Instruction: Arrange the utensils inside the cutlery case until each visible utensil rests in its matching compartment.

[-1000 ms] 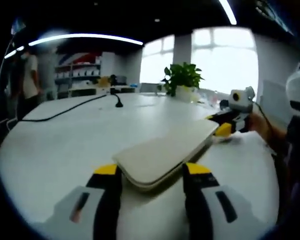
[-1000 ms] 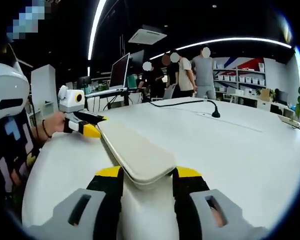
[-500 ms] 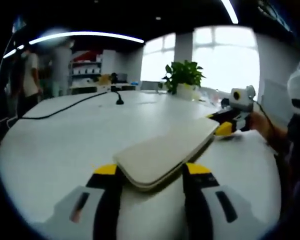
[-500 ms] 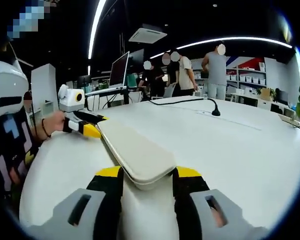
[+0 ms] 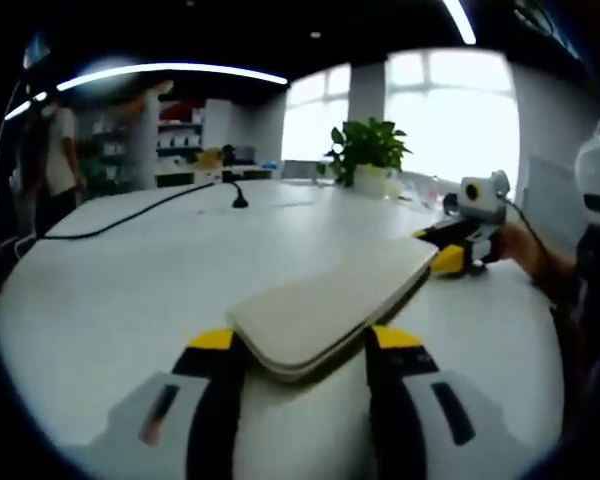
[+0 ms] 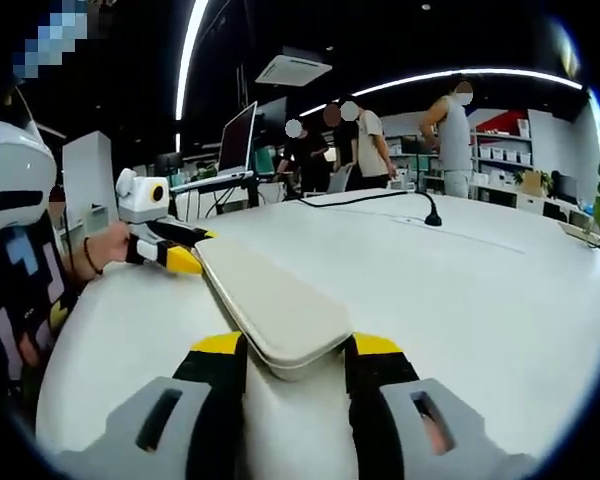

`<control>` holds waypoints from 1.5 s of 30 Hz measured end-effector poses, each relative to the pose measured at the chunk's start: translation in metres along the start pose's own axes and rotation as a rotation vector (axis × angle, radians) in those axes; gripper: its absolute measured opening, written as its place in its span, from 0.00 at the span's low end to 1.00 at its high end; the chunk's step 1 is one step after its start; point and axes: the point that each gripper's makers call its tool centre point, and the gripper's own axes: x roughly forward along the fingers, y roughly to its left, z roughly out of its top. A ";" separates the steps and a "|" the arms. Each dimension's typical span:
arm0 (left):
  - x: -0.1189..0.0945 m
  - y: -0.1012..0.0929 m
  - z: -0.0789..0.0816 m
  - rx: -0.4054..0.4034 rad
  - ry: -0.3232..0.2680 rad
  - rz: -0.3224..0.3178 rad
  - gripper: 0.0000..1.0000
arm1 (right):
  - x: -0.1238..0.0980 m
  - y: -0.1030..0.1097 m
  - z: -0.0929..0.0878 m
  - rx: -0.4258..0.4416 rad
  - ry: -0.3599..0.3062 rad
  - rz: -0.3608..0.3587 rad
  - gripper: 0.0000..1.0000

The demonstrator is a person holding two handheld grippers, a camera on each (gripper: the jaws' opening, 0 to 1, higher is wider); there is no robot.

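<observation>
Both grippers (image 5: 293, 345) (image 6: 285, 350) clamp opposite ends of the closed cutlery case (image 5: 330, 310); better keep it level, moving together.

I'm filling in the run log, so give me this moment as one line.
left gripper: shut on cutlery case end | right gripper: shut on opposite end | case: closed, on white table | utensils: hidden
</observation>
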 end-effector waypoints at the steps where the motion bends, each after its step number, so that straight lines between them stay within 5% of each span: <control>1: 0.000 0.000 0.000 0.000 0.000 0.000 0.52 | 0.000 0.000 0.000 -0.002 0.000 0.000 0.40; 9: 0.000 0.002 -0.001 -0.003 0.011 0.000 0.53 | 0.001 -0.001 0.000 0.005 -0.009 0.005 0.40; 22: 0.001 0.002 -0.001 0.006 0.015 0.004 0.53 | -0.003 -0.012 0.004 0.052 -0.049 -0.051 0.55; 30: -0.002 0.003 0.000 0.046 0.010 0.021 0.64 | -0.012 -0.015 0.012 0.060 -0.085 -0.075 0.58; 43: -0.038 0.022 0.030 0.047 -0.081 0.134 0.76 | -0.061 -0.027 0.077 0.213 -0.349 -0.244 0.95; 45: -0.044 0.026 0.041 0.001 -0.119 0.154 0.83 | -0.074 -0.035 0.081 0.176 -0.324 -0.329 0.99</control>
